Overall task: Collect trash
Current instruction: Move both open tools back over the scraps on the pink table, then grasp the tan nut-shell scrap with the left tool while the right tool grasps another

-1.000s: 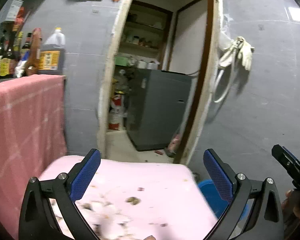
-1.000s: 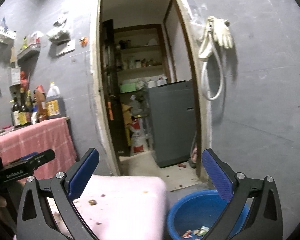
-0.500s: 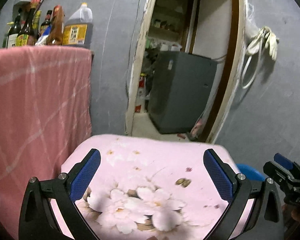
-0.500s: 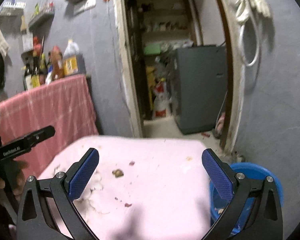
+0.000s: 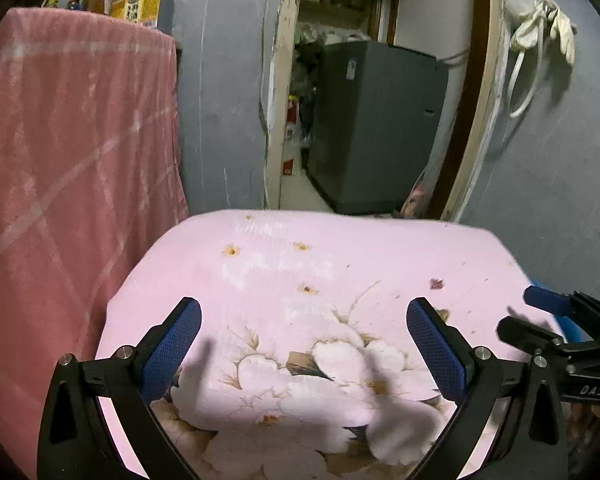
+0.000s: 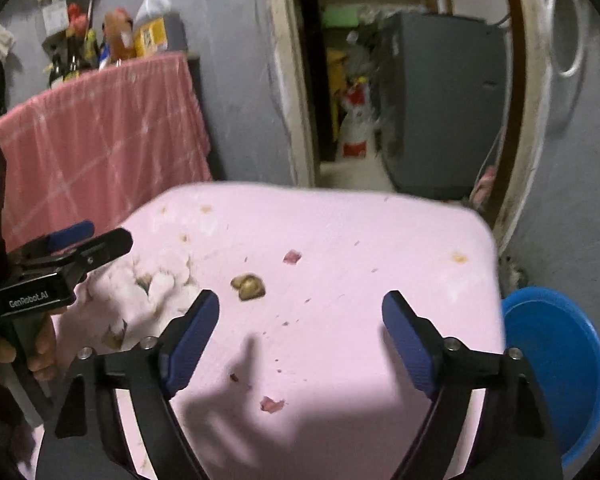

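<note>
A pink flowered tabletop [image 6: 340, 232] carries scraps of trash: a yellow-brown crumpled lump [image 6: 248, 286], a pink scrap [image 6: 292, 257] beyond it and another pink scrap [image 6: 271, 404] nearer the camera. My right gripper [image 6: 300, 320] hovers over the table just right of the lump; its jaws are closing with nothing between them. My left gripper [image 5: 303, 328] stands open above the flower print [image 5: 300, 376], empty. The left gripper [image 6: 80, 248] also shows at the left of the right wrist view, held by a hand. A small pink scrap [image 5: 436, 283] lies ahead on the right in the left wrist view.
A blue basin [image 6: 556, 368] sits on the floor to the table's right. A pink checked cloth [image 5: 68, 160] drapes a counter with bottles [image 6: 148, 24] on the left. Behind the table, a doorway opens onto a grey appliance [image 5: 372, 120]. Gloves [image 5: 548, 28] hang on the wall.
Both grippers have come down and tilted toward the tabletop, which now fills the lower views. The right gripper's jaws have narrowed. The lump now lies close to its left finger.
</note>
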`<state>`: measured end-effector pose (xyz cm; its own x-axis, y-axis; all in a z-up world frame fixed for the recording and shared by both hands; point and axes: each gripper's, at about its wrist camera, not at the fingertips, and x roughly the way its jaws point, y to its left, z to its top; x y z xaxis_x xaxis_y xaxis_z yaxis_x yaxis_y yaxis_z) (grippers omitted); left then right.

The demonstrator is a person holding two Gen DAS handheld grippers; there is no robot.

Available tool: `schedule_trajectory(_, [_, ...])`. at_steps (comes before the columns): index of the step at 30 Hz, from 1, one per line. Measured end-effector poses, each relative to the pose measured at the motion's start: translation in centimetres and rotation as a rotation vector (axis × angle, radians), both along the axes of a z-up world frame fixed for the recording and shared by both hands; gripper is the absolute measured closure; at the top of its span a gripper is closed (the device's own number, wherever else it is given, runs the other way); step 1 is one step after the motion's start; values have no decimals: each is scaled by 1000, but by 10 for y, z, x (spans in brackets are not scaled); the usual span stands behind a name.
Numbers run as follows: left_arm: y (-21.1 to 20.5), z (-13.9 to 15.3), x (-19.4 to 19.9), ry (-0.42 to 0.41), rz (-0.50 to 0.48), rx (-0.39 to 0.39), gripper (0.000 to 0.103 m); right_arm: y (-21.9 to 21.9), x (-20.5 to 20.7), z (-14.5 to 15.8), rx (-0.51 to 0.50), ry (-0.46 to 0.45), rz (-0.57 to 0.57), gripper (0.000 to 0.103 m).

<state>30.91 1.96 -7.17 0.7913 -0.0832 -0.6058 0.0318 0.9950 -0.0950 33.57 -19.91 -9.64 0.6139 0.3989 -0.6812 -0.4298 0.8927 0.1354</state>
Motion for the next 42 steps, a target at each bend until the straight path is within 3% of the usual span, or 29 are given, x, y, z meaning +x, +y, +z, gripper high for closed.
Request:
schedule_trajectory(4, [3,-10,7,40,6,30,2,15,15,-15,-33,87,46,37])
schedule_trajectory(13, [10,-20,17,101,1,15,2,39,35,-21,-72,134,124,54])
schedule_trajectory(19, [8,-19,19,112,-30,5,3,43,37,-22,-69,146,159,83])
schedule_trajectory(30, [-24,-19,32,145,-157,4,4,10,23,-18,-57,125,92,85])
schedule_trajectory(35, [-51,-23,44,180,-258,28,19,-18,18,-16,-20,119,29,85])
schedule_trajectory(38, [-63,-27,53,215,-306,25,36,-28,15,-15,-2,114,7,85])
schedule_trajectory(40, [-71,-32,60,250,-333,15,52,-33,12,-14,8,111,-4,85])
schedule_trajectory(42, [-76,-36,65,273,-338,19,56,-38,10,-14,21,110,-12,85])
